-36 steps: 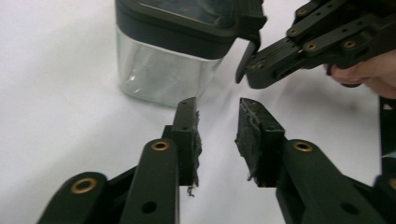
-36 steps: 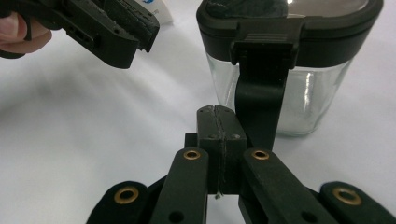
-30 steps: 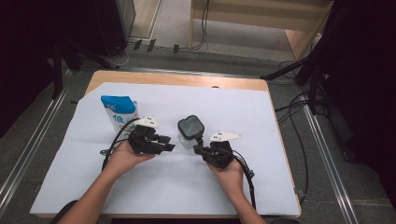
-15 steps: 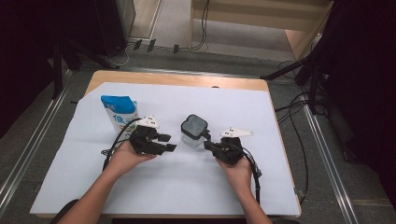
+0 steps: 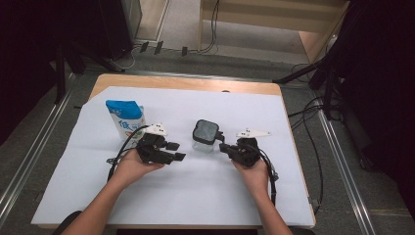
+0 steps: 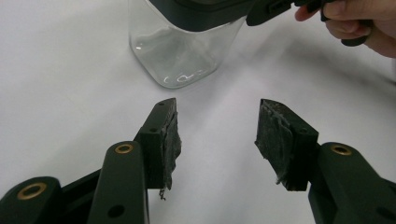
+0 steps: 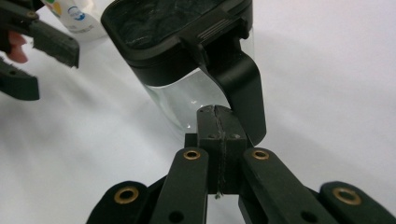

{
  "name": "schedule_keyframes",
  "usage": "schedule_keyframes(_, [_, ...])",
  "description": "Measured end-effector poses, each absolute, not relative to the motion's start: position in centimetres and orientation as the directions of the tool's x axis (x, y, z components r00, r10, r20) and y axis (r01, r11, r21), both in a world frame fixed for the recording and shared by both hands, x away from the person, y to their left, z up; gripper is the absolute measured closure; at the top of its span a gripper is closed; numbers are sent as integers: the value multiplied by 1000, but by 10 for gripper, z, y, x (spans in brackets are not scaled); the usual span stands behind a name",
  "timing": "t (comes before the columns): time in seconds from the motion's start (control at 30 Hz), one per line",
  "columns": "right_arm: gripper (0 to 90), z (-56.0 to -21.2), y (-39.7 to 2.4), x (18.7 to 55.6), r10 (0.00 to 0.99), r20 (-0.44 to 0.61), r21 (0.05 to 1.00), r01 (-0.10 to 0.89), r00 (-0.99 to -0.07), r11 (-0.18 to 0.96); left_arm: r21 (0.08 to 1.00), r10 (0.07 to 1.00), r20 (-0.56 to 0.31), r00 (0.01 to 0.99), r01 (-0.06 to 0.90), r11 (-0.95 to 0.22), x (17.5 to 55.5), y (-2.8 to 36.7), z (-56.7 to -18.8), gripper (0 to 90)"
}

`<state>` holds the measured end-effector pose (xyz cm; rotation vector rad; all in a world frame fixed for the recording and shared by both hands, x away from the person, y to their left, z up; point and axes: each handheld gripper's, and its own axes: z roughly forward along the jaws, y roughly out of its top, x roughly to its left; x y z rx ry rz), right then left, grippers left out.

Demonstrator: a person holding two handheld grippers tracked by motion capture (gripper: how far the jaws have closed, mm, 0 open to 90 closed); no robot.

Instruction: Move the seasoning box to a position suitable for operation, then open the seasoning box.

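Right gripper [image 7: 219,116]: jaws pressed flat together, nothing between the pads, tips just beside the black handle [image 7: 243,79] of the clear square jar with the black lid [image 5: 205,134]. Whether they touch it, can't tell. Jar stands upright mid-table on the white sheet [image 5: 205,196], between the two grippers. Left gripper [image 6: 217,135]: jaws have just been opening, now about half wide, empty, pointed at the jar's base, near but apart. Blue and white pouch [image 5: 125,117] stands upright just behind the left gripper, toward the table's far left.
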<state>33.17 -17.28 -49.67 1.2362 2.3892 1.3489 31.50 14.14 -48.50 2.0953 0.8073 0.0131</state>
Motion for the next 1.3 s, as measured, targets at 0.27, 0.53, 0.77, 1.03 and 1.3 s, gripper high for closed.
schedule_keyframes(0.27, [900, -497, -177, 342, 716, 277, 757, 605, -640, 248, 742, 552, -263, 791, 532, -409, 310, 143, -487, 486])
schedule_keyframes(0.53, [900, -499, -173, 354, 716, 267, 747, 608, -645, 269, 741, 554, -254, 793, 528, -416, 309, 144, -489, 490])
schedule_keyframes(0.77, [900, -499, -171, 359, 716, 262, 749, 604, -647, 272, 746, 563, -280, 778, 546, -382, 308, 147, -490, 491])
schedule_keyframes(1.03, [900, -489, -180, 342, 707, 237, 746, 591, -667, 306, 755, 577, -279, 768, 547, -362, 317, 145, -491, 444])
schedule_keyframes(1.3, [900, -484, -197, 347, 728, 251, 762, 594, -639, 258, 761, 564, -253, 786, 522, -387, 331, 135, -482, 404])
